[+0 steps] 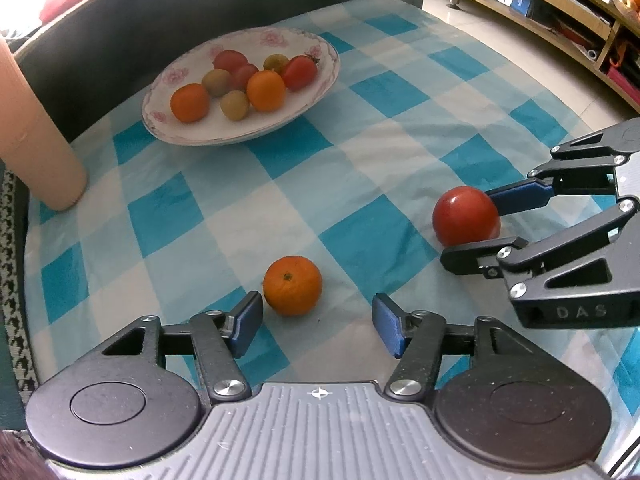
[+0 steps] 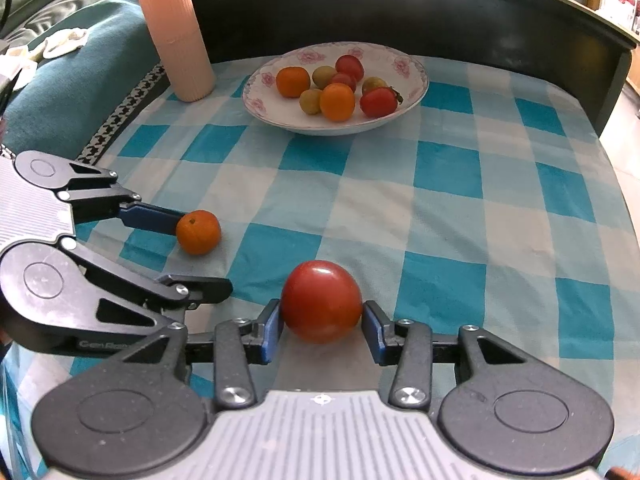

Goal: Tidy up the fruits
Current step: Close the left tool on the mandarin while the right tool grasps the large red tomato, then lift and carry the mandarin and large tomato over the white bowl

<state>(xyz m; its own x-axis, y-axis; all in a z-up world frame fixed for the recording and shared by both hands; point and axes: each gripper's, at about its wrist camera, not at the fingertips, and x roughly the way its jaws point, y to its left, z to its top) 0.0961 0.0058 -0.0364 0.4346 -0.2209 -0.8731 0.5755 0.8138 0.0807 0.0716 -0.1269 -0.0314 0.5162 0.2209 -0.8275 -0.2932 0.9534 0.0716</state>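
Note:
A flowered white plate [image 1: 320, 92] [image 2: 412, 96] at the far side holds several small fruits: oranges, tomatoes and greenish ones. A loose orange [image 1: 293, 285] [image 2: 199, 232] lies on the checked cloth just ahead of my open left gripper [image 1: 318, 320], nearer its left finger, not held. My right gripper [image 2: 323, 326] has its pads touching both sides of a red tomato [image 2: 321, 301] [image 1: 466, 215] resting on the cloth. Each gripper shows in the other's view: the right one [image 1: 474, 224], the left one [image 2: 202, 254].
A ribbed pink cylinder [image 1: 36, 140] [image 2: 176, 36] stands left of the plate. A dark raised rim [image 2: 400, 12] borders the table's far side. A blue-white checked cloth [image 1: 360, 152] covers the table. Wooden shelves [image 1: 560, 12] stand beyond the right edge.

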